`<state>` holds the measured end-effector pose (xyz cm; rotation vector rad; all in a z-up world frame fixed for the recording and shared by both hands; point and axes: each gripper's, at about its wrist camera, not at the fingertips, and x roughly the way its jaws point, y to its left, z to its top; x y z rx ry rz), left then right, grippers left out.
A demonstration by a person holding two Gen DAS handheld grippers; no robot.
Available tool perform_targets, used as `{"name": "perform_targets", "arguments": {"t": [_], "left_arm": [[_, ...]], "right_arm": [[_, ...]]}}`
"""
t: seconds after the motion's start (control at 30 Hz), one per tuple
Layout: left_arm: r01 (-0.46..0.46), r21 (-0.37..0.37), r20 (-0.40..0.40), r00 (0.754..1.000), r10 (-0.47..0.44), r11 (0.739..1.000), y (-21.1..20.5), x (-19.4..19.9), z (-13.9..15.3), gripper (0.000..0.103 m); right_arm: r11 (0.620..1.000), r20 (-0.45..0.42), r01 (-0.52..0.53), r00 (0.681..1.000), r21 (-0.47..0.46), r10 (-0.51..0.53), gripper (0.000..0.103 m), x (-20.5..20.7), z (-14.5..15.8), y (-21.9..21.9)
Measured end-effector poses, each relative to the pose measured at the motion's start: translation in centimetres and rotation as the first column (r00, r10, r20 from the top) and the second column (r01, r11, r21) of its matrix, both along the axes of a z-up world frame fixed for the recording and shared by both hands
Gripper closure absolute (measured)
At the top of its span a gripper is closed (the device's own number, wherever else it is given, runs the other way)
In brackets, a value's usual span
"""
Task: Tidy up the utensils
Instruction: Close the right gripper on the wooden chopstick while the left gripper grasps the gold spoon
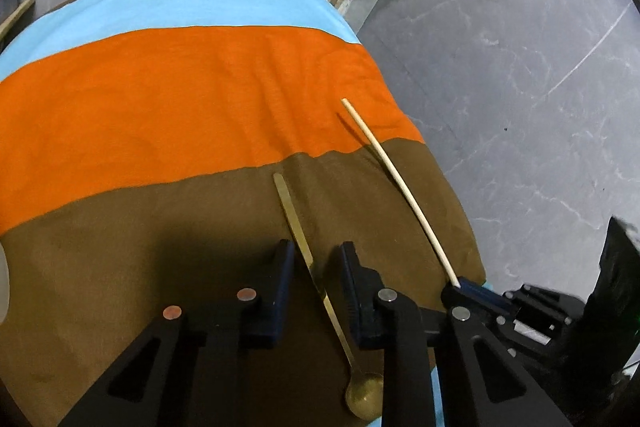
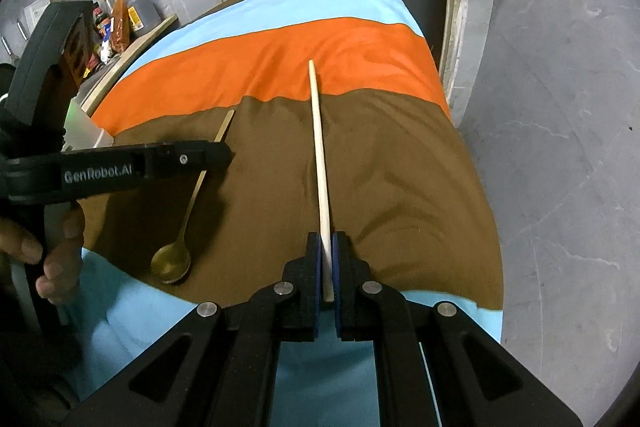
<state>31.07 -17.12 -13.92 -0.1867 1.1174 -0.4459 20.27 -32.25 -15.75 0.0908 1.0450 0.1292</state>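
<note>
right wrist view: the right claw [image 2: 329,267] is pinching the near end of a pale wooden chopstick [image 2: 319,155], its blue pads [image 2: 318,263] pressed against both sides of the stick.
chopstick: its long free end runs from the claw toward the far edge of the desk [image 2: 472,163], crossing from the brown band of the striped cloth [image 2: 280,67] onto the orange one; holding it by one end probably lets the whole stick be swung or lifted as one piece.
left wrist view: the left claw [image 1: 316,287] straddles the handle of a gold spoon [image 1: 316,275], one finger on each side.
left claw state: partly spread; a visible gap remains beside the handle on both sides, so the pads are not pressing on it.
spoon: lies flat on the brown band near the near edge of the desk, bowl toward the near edge and handle tip pointing to the far edge; the claw sits mid-handle, likely because that thin flat part is easiest to nip.
hand: fingers [image 2: 52,259] wrap the left claw's grip at the left of the right wrist view.
spacing: spoon and chopstick lie roughly side by side, apart, not touching.
judgement: both utensils seem to be taken at once, one per claw, for sorting.
</note>
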Motion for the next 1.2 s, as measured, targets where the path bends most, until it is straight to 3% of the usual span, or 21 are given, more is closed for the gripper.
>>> {"name": "perform_targets", "arguments": {"t": [0.1,0.17,0.33,0.53,0.77,0.93,1.1,1.2], "left_arm": [[0.013,0.020,0.003,1.000,-0.013,1.000,-0.3,0.3,0.0,0.084],[0.003,0.023,-0.003,1.000,-0.003,1.000,0.0,0.5,-0.1,0.092],[-0.035,-0.040,-0.032,0.999,0.034,0.999,1.0,0.5,-0.5,0.094],[-0.085,-0.010,-0.016,0.996,0.085,0.996,2.0,-0.1,0.0,0.098],[-0.141,0.009,-0.022,0.990,0.141,0.990,4.0,0.2,0.1,0.099],[-0.141,0.007,-0.047,0.989,0.141,0.990,4.5,0.4,0.1,0.098],[-0.144,-0.007,-0.073,0.987,0.143,0.990,4.5,1.3,0.0,0.098],[-0.140,-0.011,-0.092,0.986,0.139,0.990,4.4,2.0,-0.2,0.098]], "right_arm": [[1.000,-0.010,-0.008,1.000,0.013,0.008,0.097,0.6,0.1,-0.5],[1.000,-0.017,-0.022,1.000,0.021,0.022,0.097,1.4,0.1,-0.8],[0.998,-0.032,-0.062,0.998,0.031,0.063,0.096,3.1,0.3,-0.5],[0.993,-0.033,-0.098,0.994,0.062,0.100,0.073,5.7,0.3,-0.2],[0.984,-0.016,-0.174,0.984,0.037,0.175,0.073,9.7,0.6,1.4],[0.974,-0.054,-0.225,0.973,0.018,0.226,0.073,12.8,0.1,2.8],[0.987,-0.083,-0.141,0.986,0.074,0.147,0.074,14.3,-0.5,2.8],[0.990,-0.099,-0.130,0.986,0.051,0.134,0.075,14.3,-0.7,3.2]]}}
